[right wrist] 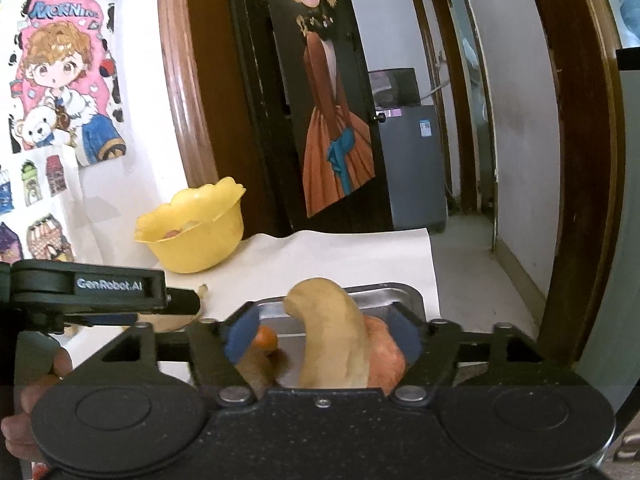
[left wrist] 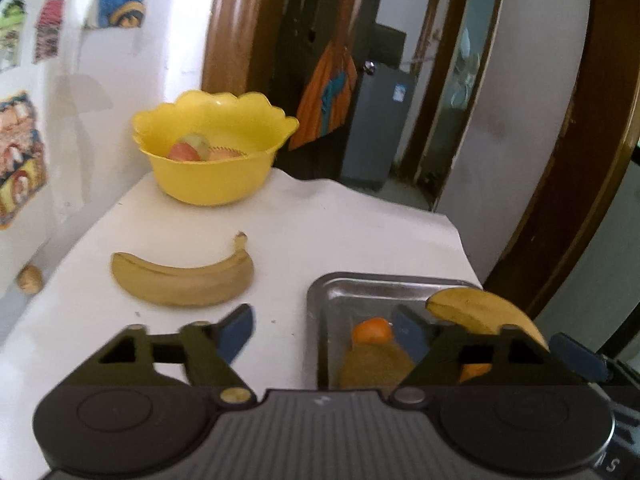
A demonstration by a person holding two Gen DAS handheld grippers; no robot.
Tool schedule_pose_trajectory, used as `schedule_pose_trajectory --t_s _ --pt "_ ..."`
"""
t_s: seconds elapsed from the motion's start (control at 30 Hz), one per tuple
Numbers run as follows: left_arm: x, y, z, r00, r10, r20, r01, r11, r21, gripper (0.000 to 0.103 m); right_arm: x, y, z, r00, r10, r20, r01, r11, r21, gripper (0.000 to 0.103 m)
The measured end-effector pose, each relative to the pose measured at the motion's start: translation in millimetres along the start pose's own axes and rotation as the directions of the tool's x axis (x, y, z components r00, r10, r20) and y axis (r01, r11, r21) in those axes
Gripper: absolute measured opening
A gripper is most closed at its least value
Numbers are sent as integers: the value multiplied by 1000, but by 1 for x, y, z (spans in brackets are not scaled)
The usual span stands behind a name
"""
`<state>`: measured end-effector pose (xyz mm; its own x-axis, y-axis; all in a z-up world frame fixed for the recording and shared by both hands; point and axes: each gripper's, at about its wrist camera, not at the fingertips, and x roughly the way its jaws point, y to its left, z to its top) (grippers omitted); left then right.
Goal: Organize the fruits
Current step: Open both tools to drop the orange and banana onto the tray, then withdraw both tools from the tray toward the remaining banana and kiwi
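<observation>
Lying crosswise on the tabletop (left wrist: 320, 232) between the yellow bowl (left wrist: 212, 176) and the metal tray (left wrist: 332, 300), the loose banana (left wrist: 180, 280) sat just beyond the left gripper (left wrist: 324, 332), its fingers spread empty; the right gripper (right wrist: 322, 336) stood spread around the tray's banana (right wrist: 332, 332).

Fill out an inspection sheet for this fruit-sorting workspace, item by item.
Surface: white sheet-covered table, rumpled at the far edge.
Job's things: curved yellow banana lying on the sheet; scalloped yellow plastic bowl holding reddish fruit; metal tray with a small orange fruit and a second banana.
Clutter: small brown round object at the table's left edge.
Grippers: left gripper open, nothing between its jaws; right gripper open, with the tray banana between its blue pads, not pressed.
Cables: nothing seen.
Surroundings: cartoon stickers on a white wall, dark door with a painted figure, hallway.
</observation>
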<state>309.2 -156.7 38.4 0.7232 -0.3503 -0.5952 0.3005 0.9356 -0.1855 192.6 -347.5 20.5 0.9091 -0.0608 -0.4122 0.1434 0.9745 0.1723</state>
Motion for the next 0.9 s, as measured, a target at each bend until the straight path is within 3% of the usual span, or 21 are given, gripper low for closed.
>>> schedule_pose_trajectory --t_s 0.07,0.13,0.23,0.4,0.63,0.73,0.9 --pt "-16 1 -1 1000 1 24 -1 1000 -3 89 -10 5 2 1000 9 10 -9 1000 -10 83" --pt "-34 4 -3 999 8 54 -7 1000 -17 100 -20 12 3 999 22 23 -21 999 -28 92" --pt "-61 15 -7 994 33 101 -30 999 -32 102 -39 23 4 998 36 46 -34 998 -43 102" --pt "-90 47 -12 984 105 142 -102 994 -27 102 -63 39 3 992 56 113 -57 998 3 102" --pt "-109 111 -26 964 208 163 -184 971 -151 102 -66 69 -5 977 132 170 -142 989 45 102" --pt "-96 127 -29 963 229 138 -202 961 -190 102 -49 79 -6 976 147 160 -156 987 45 102" --pt "-60 136 -28 966 237 106 -216 960 -179 102 -18 87 -7 977 159 145 -166 985 40 102"
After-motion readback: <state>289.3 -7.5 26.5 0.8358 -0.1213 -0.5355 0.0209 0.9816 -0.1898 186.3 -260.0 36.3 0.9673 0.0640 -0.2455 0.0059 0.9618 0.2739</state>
